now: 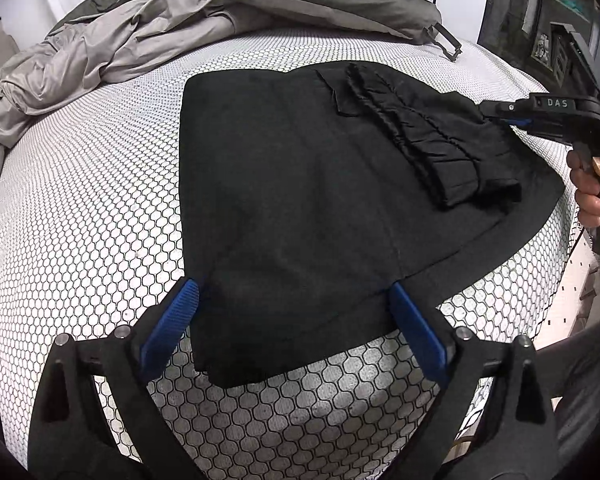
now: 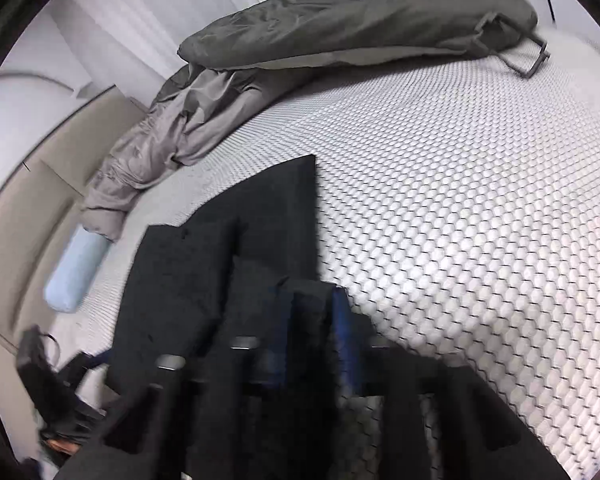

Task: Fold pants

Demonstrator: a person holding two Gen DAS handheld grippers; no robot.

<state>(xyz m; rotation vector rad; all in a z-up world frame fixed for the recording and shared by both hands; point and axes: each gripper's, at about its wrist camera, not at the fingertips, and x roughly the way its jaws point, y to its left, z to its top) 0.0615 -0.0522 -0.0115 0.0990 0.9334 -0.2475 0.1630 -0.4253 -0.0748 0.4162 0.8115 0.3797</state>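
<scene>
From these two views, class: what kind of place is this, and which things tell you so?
Probably a bedroom: black pants lie on a mattress with a honeycomb-patterned cover, grey clothing is heaped at its far edge, and a pale blue roll sits beside it.

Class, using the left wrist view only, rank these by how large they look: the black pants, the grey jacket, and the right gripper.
1. black pants, filling the middle of the view.
2. grey jacket, farther from the camera, so its true size against the pants is unsure.
3. right gripper, clamped on the pants' edge.
</scene>
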